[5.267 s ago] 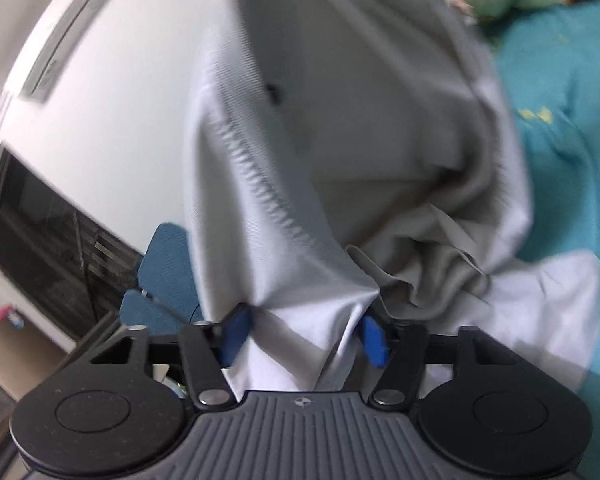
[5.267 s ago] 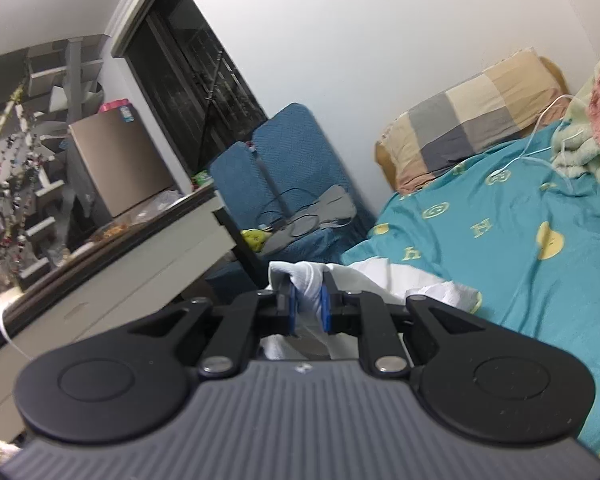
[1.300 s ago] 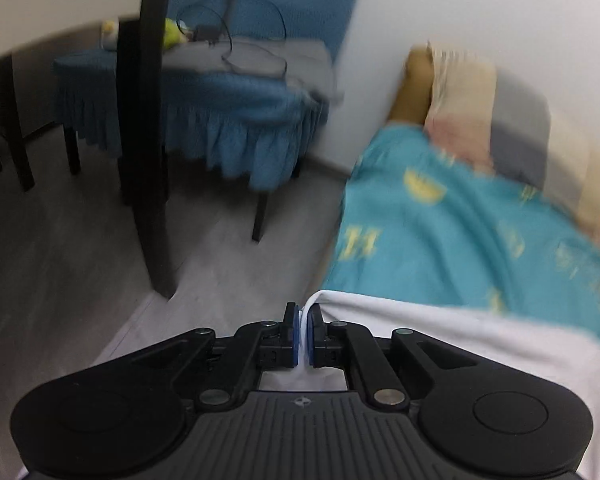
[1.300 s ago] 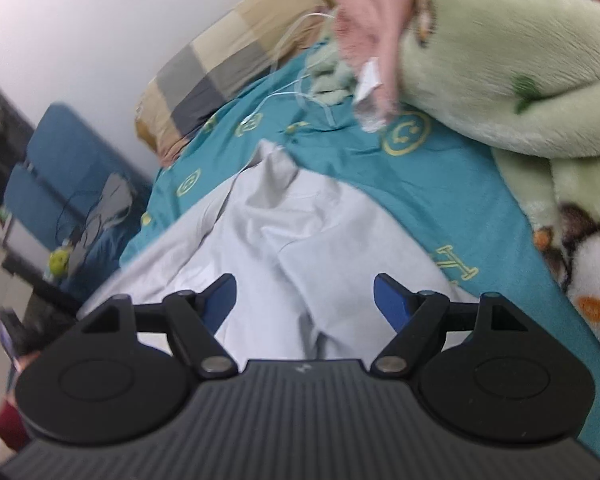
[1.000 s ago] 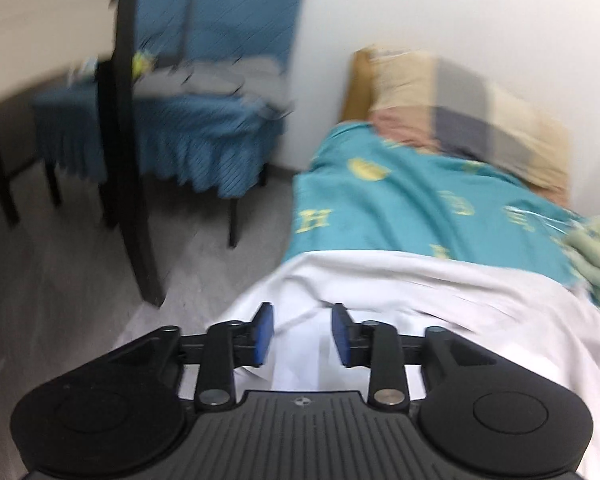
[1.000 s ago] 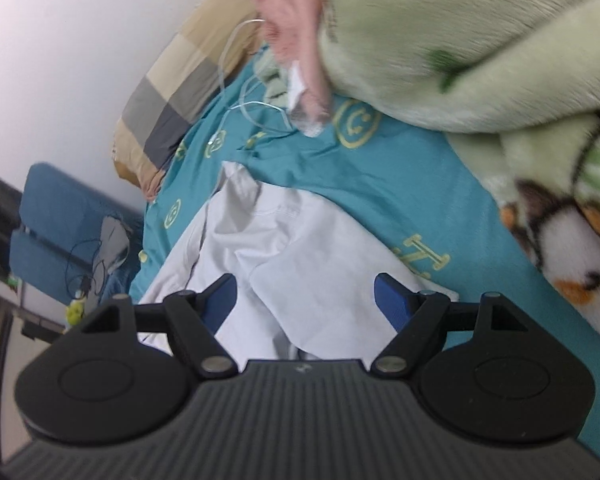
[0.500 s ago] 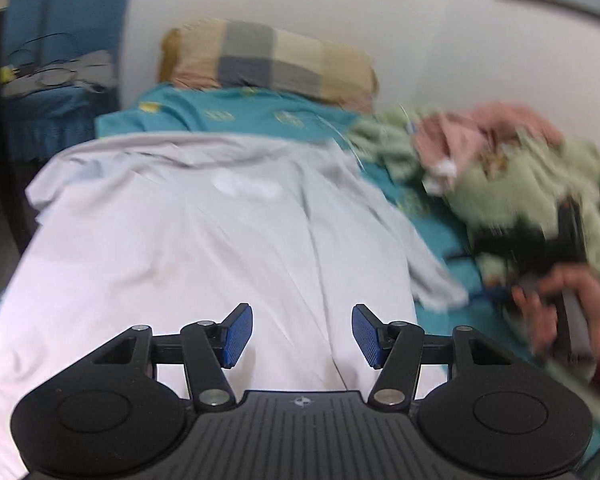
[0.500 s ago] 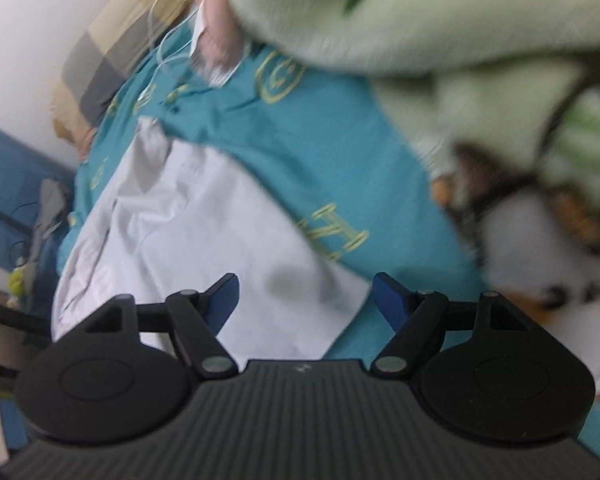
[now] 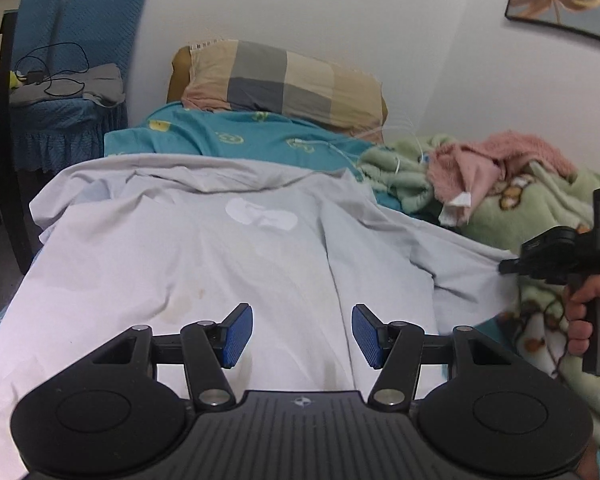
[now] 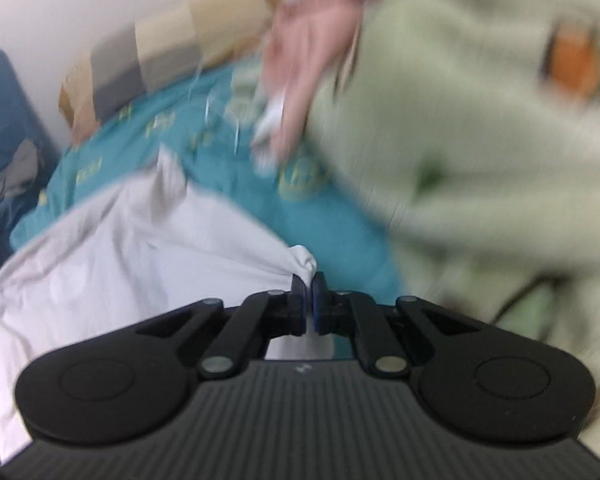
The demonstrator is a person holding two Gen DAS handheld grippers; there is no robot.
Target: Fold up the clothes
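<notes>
A pale grey-white shirt (image 9: 204, 256) lies spread flat on the teal bedsheet (image 9: 236, 136), collar end toward the pillow. My left gripper (image 9: 302, 334) hovers open just above the shirt's near part, nothing between its blue pads. At the right of the left wrist view, a hand holds my right gripper (image 9: 508, 267), whose tip pinches the shirt's right sleeve end. In the blurred right wrist view the right gripper (image 10: 309, 298) is shut on a bunched bit of the white shirt (image 10: 140, 240).
A checked pillow (image 9: 284, 80) sits at the head of the bed. A green fleece blanket (image 9: 540, 216) with a pink garment (image 9: 484, 164) on it is heaped along the right side. A blue chair (image 9: 68, 80) and a dark table leg (image 9: 4, 140) stand left of the bed.
The right gripper has shut on the shirt's sleeve end; half a second ago it was open over it. The left gripper stays open above the shirt and has steadied.
</notes>
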